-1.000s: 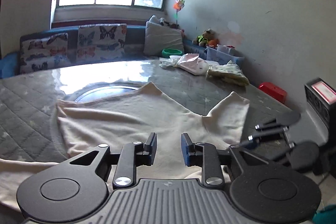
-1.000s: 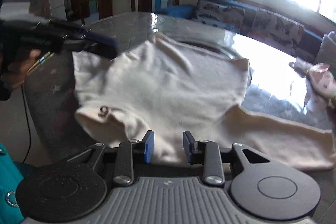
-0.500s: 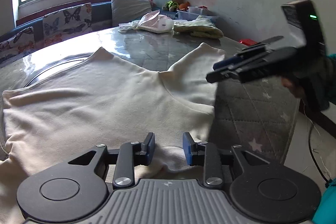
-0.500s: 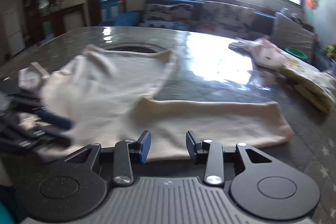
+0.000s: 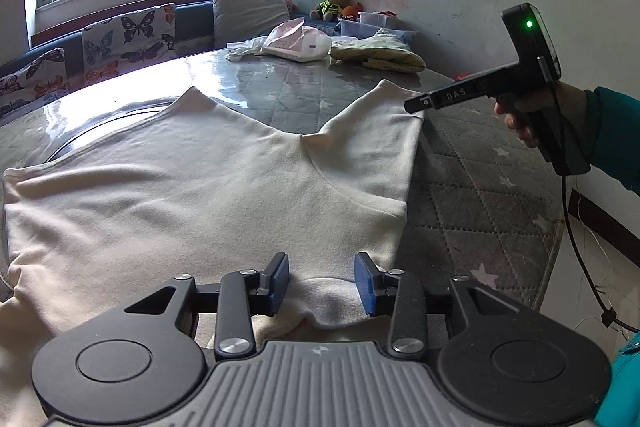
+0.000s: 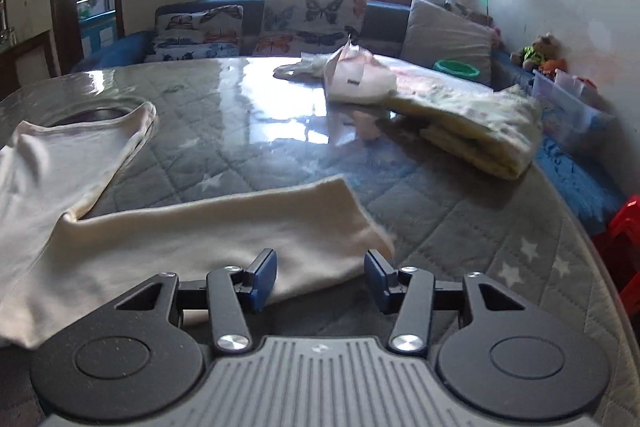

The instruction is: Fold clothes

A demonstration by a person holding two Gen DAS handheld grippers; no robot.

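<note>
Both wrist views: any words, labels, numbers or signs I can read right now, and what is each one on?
"DAS": on the side of the finger of the right gripper, seen from the left wrist view.
Small dark tag on the pink-and-white packet: too small and blurred to read.
Small round mark at that finger's tip: unreadable.
Cream garment: no print showing.
Nothing else legible in either view.

A home living room: butterfly-cushioned sofa (image 6: 256, 23), stuffed toys (image 5: 336, 3), quilted table (image 6: 460, 211).
</note>
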